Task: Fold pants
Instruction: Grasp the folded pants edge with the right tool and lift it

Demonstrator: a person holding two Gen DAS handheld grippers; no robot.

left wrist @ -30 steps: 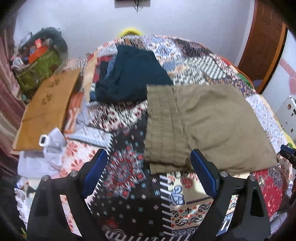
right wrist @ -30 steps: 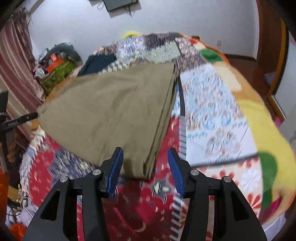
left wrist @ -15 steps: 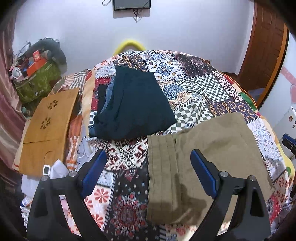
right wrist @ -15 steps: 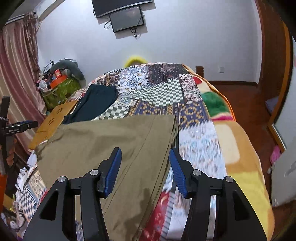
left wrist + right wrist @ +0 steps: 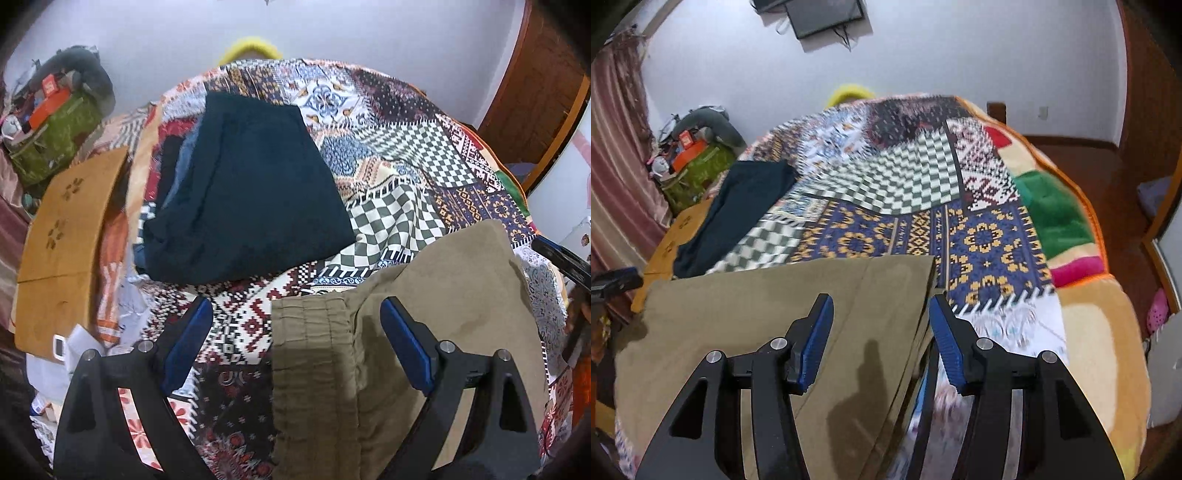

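A patchwork bedspread (image 5: 391, 122) covers the bed. On it lies a folded dark navy garment (image 5: 251, 192), and beside it a wooden board (image 5: 62, 236). A green bag (image 5: 51, 136), probably full of clutter, stands near the white wall (image 5: 923, 51), under a screen (image 5: 823, 14)

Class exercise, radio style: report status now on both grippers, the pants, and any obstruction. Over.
Left gripper open, empty, over the waistband. Right gripper open, empty, over the hem edge. Khaki pants flat on bedspread, folded. Dark folded clothes lie apart, not blocking.
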